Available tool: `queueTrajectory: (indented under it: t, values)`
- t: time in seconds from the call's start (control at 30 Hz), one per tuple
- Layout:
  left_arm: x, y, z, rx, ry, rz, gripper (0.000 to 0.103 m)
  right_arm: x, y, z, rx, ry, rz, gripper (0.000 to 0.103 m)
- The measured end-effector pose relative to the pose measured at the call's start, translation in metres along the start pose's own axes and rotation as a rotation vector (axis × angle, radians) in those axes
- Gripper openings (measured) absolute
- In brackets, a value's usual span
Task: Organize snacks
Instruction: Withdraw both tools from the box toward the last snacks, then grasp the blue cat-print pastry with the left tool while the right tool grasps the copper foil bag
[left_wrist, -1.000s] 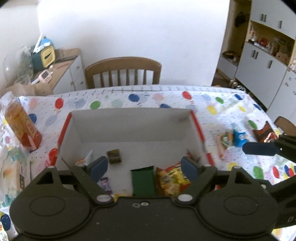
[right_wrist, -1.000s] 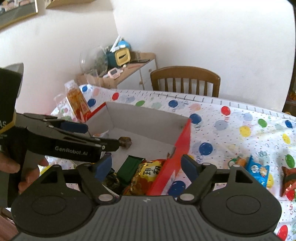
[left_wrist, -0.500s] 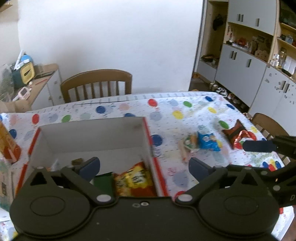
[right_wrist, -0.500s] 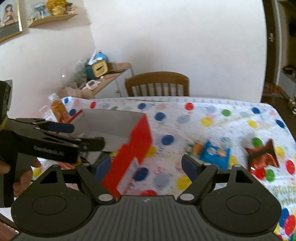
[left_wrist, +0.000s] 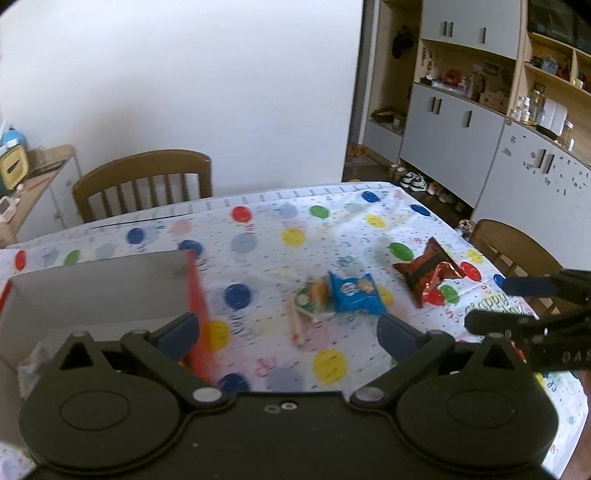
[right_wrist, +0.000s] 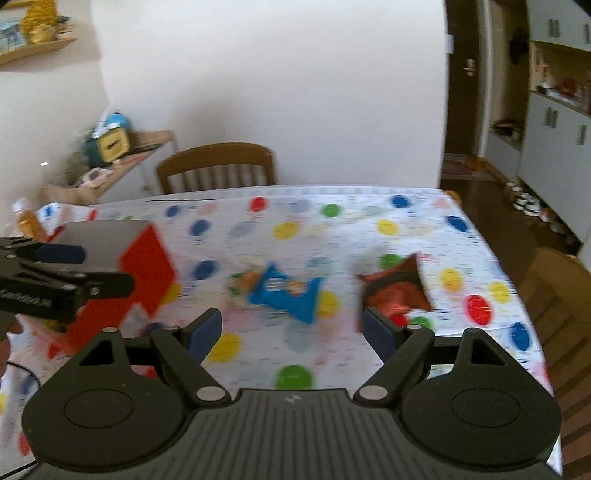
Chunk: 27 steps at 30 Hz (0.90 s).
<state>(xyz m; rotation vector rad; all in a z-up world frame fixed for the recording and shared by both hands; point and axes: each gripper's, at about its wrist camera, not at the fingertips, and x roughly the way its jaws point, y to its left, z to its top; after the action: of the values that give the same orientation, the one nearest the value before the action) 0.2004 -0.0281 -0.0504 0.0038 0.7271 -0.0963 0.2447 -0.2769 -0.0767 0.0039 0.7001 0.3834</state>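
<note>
Jaws spread wide and empty on the right hand-held gripper (right_wrist: 291, 325), which looks down the worktop (right_wrist: 480, 236) at the snacks left out. The blue packet (right_wrist: 286, 291) lies ahead and slightly left of its centre line, long axis running across the view; a smaller green-and-orange packet (right_wrist: 242, 280) touches its left end. The dark red foil packet (right_wrist: 397, 291) sits ahead to the right, just beyond the right fingertip, crumpled and tilted.

The left hand-held gripper (left_wrist: 288, 328) is likewise open and holds nothing. From it the blue packet lies ahead and right, the red one farther right. By my judgement the right hand is nearer the red packet, and either hand could reach the blue.

The red-sided cardboard box (left_wrist: 99, 288), open at the top, stands on the left part of the worktop, well apart from the loose packets.

The worktop wears a cloth with coloured dots. Wooden chairs (left_wrist: 144, 184) stand behind it, a grey cupboard wall (left_wrist: 461, 122) to the right.
</note>
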Motion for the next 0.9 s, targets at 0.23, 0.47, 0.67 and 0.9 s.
queueTrajectory:
  t: [0.23, 0.47, 0.67, 0.9]
  values:
    - [0.039, -0.030, 0.009, 0.019, 0.021, -0.018, 0.102, 0.025, -0.050, 0.009, 0.033, 0.016, -0.070, 0.083]
    - [0.087, -0.053, 0.015, 0.022, 0.079, -0.006, 0.102, 0.057, -0.081, 0.015, 0.045, 0.055, -0.086, 0.083]
    - [0.126, -0.072, 0.019, 0.048, 0.115, 0.023, 0.102, 0.084, -0.098, 0.017, 0.035, 0.093, -0.091, 0.083]
    - [0.170, -0.084, 0.020, 0.030, 0.178, 0.073, 0.102, 0.110, -0.111, 0.020, 0.032, 0.126, -0.079, 0.083]
